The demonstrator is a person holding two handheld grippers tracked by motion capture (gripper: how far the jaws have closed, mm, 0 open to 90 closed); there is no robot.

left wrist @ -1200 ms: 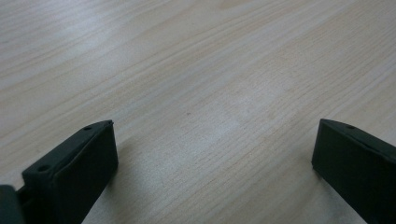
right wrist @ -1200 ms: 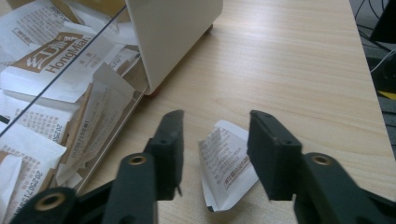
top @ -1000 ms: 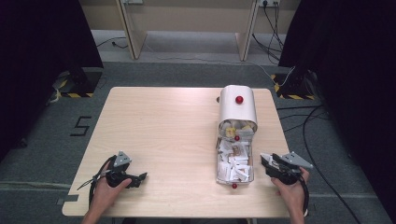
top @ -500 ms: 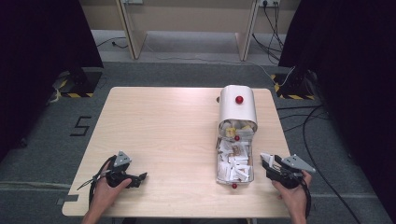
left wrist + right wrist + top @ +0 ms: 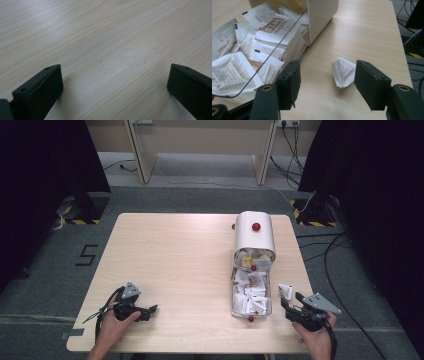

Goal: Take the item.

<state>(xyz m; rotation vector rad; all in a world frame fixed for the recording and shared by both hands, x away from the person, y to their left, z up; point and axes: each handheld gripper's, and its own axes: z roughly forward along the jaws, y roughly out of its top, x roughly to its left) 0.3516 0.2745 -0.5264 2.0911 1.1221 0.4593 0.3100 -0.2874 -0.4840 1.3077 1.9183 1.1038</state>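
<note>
Left gripper (image 5: 131,307) held low at the near left of the table (image 5: 175,260), fingers (image 5: 40,92) spread wide over bare pale wood grain, nothing between them. Well apart from everything else on the table.

Further right, past the middle: a white container (image 5: 255,237) with a rounded cover and a red knob (image 5: 256,226) on top, its clear tray (image 5: 251,292) drawn out toward the near edge and heaped with white and brown paper sachets (image 5: 249,47). Another small red knob (image 5: 251,319) at the tray's near end.

Just right of the tray, one loose white sachet (image 5: 344,72) lying on the wood, crumpled, printed side up. Right gripper (image 5: 300,310) at the near right corner, held in a hand (image 5: 317,342), fingers (image 5: 372,82) spread. Sachet ahead of the fingertips, nearer the right finger than the left, not pinched; contact with the right finger cannot be told. Left finger close beside the tray's clear wall.

Around the table: grey carpeted floor (image 5: 200,200), a taped figure "5" (image 5: 86,255) at the left, yellow-and-black striped bases (image 5: 75,217) at both far sides, dark curtains (image 5: 45,175) left and right, black cables (image 5: 340,265) trailing on the right, pale wooden furniture legs (image 5: 142,150) at the back.
</note>
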